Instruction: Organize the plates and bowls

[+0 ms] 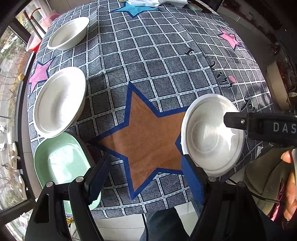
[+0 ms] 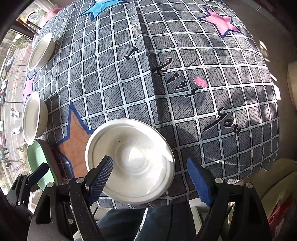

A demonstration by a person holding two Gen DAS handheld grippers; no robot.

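A white bowl (image 1: 211, 135) (image 2: 130, 161) sits near the table's front edge, right of the orange star. My right gripper (image 2: 150, 179) is open, its left finger over the bowl's near rim, its right finger beside the bowl. My left gripper (image 1: 146, 178) is open and empty above the orange star. A stack of white plates (image 1: 59, 102) (image 2: 33, 118) lies at the left. A white bowl (image 1: 68, 33) (image 2: 41, 50) sits at the far left. A green dish (image 1: 63, 163) (image 2: 40, 159) lies at the front left, under my left gripper's left finger.
The table (image 1: 148, 55) wears a grey checked cloth with stars. White cloth (image 1: 146, 2) lies at the far edge. A window and red basin (image 1: 33, 42) are at the left. The person's legs (image 2: 139, 224) are at the front edge.
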